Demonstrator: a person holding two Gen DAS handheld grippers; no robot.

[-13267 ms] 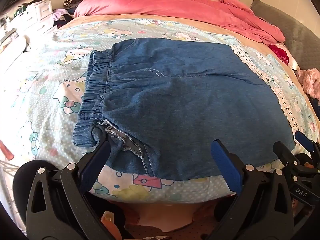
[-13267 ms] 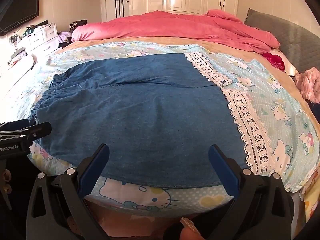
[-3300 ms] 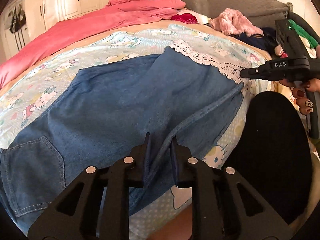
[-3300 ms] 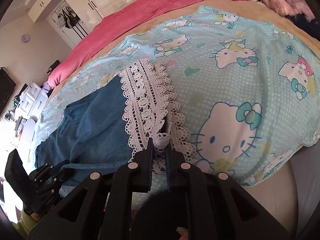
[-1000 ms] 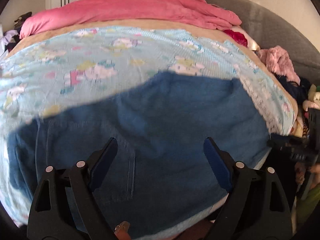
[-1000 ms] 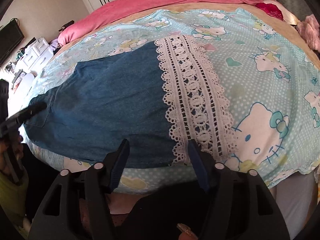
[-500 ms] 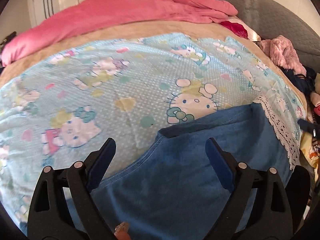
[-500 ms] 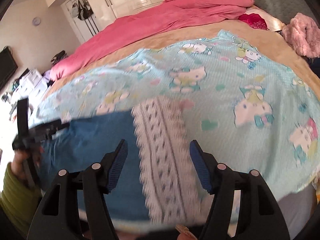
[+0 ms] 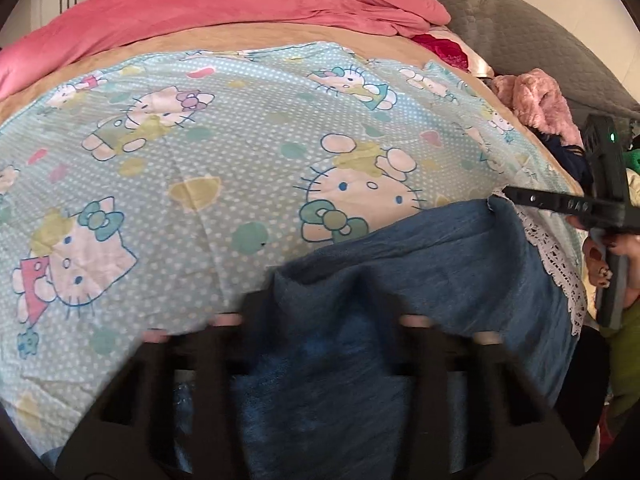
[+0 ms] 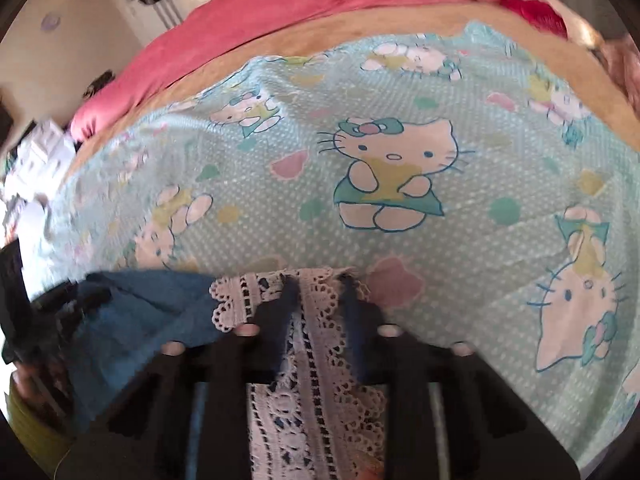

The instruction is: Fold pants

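The blue denim pants (image 9: 420,264) lie folded along the near edge of the bed, with a white lace hem (image 9: 560,264) at the right. My left gripper (image 9: 320,312) is blurred over the far denim edge, its jaws partly closed around the cloth. My right gripper (image 10: 318,300) is blurred over the lace hem (image 10: 312,360), its jaws narrow around the lace. The right gripper also shows in the left wrist view (image 9: 532,200), at the pants' far right corner. Denim (image 10: 132,312) shows left of the lace in the right wrist view.
A light blue cartoon-cat bedsheet (image 9: 240,140) covers the bed beyond the pants. A pink duvet (image 9: 224,4) lies at the far side. A grey headboard (image 9: 520,36) and pink fluffy cloth (image 9: 536,100) are at the right. White drawers (image 10: 32,160) stand far left.
Both grippers have dropped onto the far edge of the pants and their jaws have narrowed from wide open. The left one is on denim, the right one on lace.
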